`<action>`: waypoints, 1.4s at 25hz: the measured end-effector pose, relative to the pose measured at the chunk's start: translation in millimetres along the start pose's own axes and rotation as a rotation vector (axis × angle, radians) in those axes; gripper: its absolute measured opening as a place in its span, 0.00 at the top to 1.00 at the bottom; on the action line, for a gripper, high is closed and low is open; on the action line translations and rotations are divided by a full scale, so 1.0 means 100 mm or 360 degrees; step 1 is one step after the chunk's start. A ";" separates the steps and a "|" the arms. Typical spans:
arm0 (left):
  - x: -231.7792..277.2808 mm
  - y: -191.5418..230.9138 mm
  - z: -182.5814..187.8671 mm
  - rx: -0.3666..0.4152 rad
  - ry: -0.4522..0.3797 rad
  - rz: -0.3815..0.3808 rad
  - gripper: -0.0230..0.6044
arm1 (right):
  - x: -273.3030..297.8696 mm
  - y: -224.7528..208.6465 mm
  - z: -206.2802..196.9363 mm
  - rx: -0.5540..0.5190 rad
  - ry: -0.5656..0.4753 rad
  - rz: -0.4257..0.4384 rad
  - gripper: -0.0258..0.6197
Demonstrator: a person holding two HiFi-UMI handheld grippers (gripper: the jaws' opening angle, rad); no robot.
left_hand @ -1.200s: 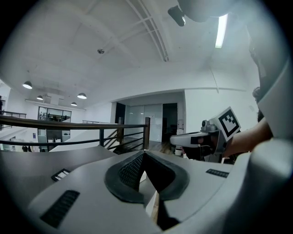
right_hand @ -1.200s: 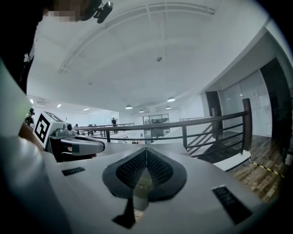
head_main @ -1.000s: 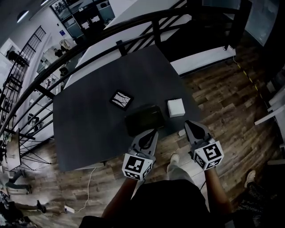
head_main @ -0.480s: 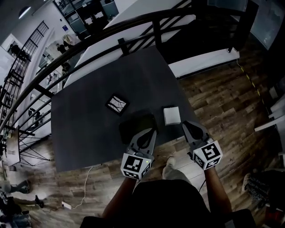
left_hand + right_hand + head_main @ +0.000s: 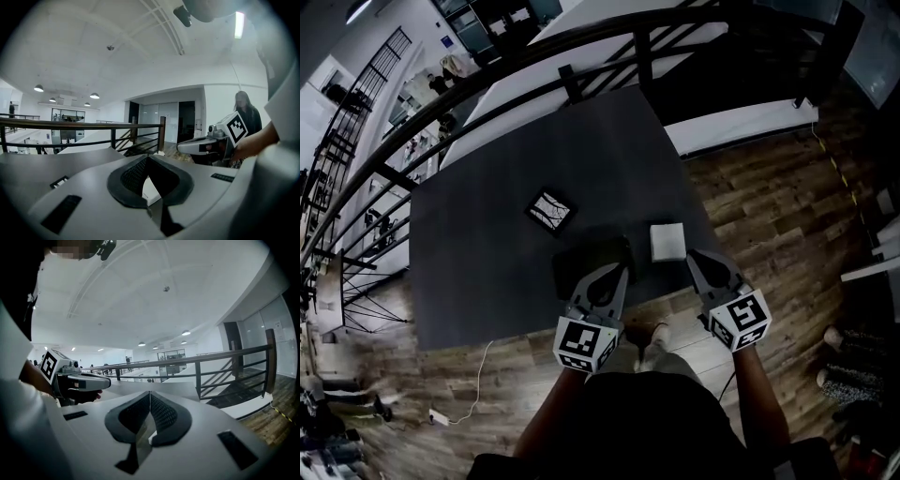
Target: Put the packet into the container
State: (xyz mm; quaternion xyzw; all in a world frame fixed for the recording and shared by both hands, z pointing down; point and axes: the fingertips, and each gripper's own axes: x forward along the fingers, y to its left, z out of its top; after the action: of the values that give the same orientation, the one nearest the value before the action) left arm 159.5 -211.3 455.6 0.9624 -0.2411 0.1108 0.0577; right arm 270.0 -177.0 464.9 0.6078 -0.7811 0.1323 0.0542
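The packet [image 5: 551,210], a small black square with white lines, lies flat on the dark table [image 5: 487,253]. A dark rectangular container [image 5: 586,255] sits near the table's front edge. My left gripper [image 5: 621,270] is shut and empty, its tips over the container's near right corner. My right gripper [image 5: 694,255] is shut and empty too, just to the near right of a white square box [image 5: 667,241]. In the left gripper view the jaws [image 5: 147,157] meet, with the right gripper [image 5: 206,145] beside them. The right gripper view shows closed jaws [image 5: 150,393] and the left gripper [image 5: 79,380].
A black railing [image 5: 609,42] runs along the table's far side, with a drop to a lower floor beyond it. Wood flooring [image 5: 769,197] lies to the right. The person's feet [image 5: 652,342] stand just below the table's front edge.
The head camera has shifted slightly, so the table sits a little differently in view. Both grippers stay shut near the table's front edge.
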 end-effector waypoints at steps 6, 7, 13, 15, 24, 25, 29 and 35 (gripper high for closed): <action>0.05 0.15 -0.06 -0.0005 0.0019 -0.0024 0.97 | 0.14 -0.05 0.01 -0.0037 0.0004 -0.0019 0.95; 0.07 0.18 -0.05 -0.0001 0.0015 -0.0033 0.97 | 0.17 -0.06 0.01 -0.0047 0.0011 -0.0025 0.95; 0.14 0.34 -0.01 0.0020 -0.0012 -0.0043 0.97 | 0.40 -0.17 -0.21 -0.0151 0.0179 -0.0003 0.95; 0.14 0.42 -0.01 0.0024 -0.0012 -0.0039 0.97 | 0.49 -0.22 -0.35 -0.0215 0.0285 0.0037 0.95; 0.02 0.68 0.02 0.0023 -0.0049 0.0028 0.97 | 0.90 -0.18 -0.74 -0.0470 0.0711 0.0315 0.82; 0.00 0.70 0.02 0.0023 -0.0048 0.0038 0.97 | 0.94 -0.17 -0.79 -0.0496 0.0746 0.0346 0.76; -0.05 0.78 0.03 0.0017 -0.0053 0.0086 0.97 | 1.02 -0.16 -1.04 -0.0669 0.0955 0.0486 0.55; -0.11 0.90 0.02 0.0006 -0.0037 0.0154 0.97 | 1.14 -0.15 -1.39 -0.0899 0.1270 0.0681 0.31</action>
State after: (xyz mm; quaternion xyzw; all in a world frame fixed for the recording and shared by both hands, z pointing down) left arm 107.3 -285.4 456.3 0.9509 -0.2879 0.1026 0.0477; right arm 244.8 -248.7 628.3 0.2991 -0.8114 0.1458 0.4805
